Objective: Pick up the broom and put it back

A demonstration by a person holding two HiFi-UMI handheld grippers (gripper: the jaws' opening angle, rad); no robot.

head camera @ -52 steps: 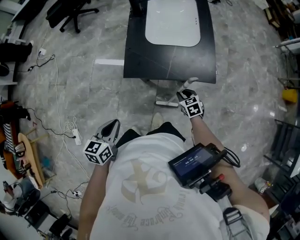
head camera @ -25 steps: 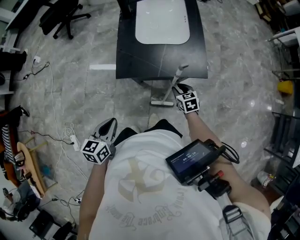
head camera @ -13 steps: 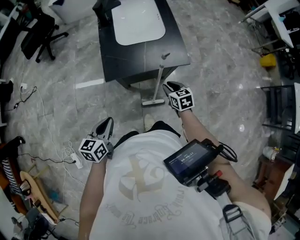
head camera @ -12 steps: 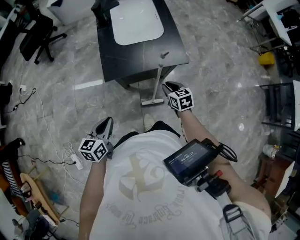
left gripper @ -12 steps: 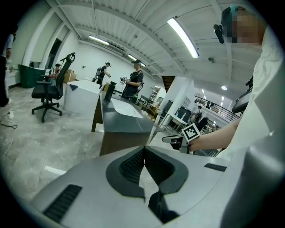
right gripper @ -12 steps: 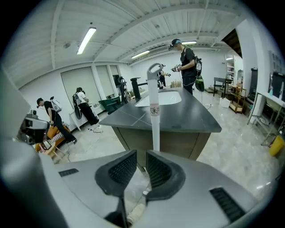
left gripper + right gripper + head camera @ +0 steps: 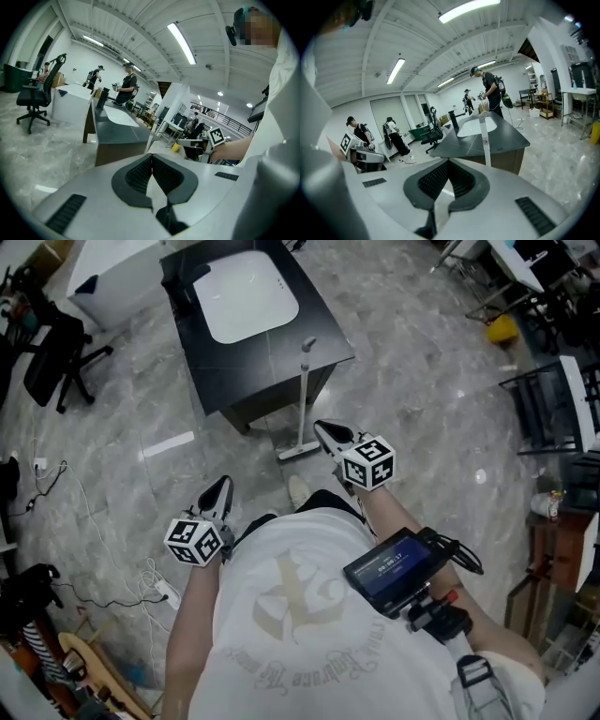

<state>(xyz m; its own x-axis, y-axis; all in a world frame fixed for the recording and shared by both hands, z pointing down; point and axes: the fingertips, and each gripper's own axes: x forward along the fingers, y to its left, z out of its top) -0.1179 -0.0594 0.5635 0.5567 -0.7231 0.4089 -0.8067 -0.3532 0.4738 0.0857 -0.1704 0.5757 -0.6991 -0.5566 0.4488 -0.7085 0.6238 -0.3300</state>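
Note:
The broom (image 7: 303,395) stands with its pale handle leaning on the edge of the black table (image 7: 281,367) and its head on the floor. My right gripper (image 7: 323,430) hangs just right of the handle, apart from it, jaws shut with nothing between them. In the right gripper view the handle (image 7: 485,140) rises beyond the shut right gripper (image 7: 448,161). My left gripper (image 7: 223,487) is held low at the person's left side, well away from the broom. In the left gripper view the left gripper (image 7: 152,157) has its pads together and empty.
A white tray (image 7: 244,296) lies on the black table. An office chair (image 7: 52,352) and floor cables (image 7: 56,484) are at the left. Metal racks (image 7: 553,409) and a yellow object (image 7: 502,329) stand at the right. Several people (image 7: 490,91) stand farther off in the room.
My right gripper has drawn back from the broom handle and risen toward the camera. The broom stays leaning on the table. The head view has swung to the right.

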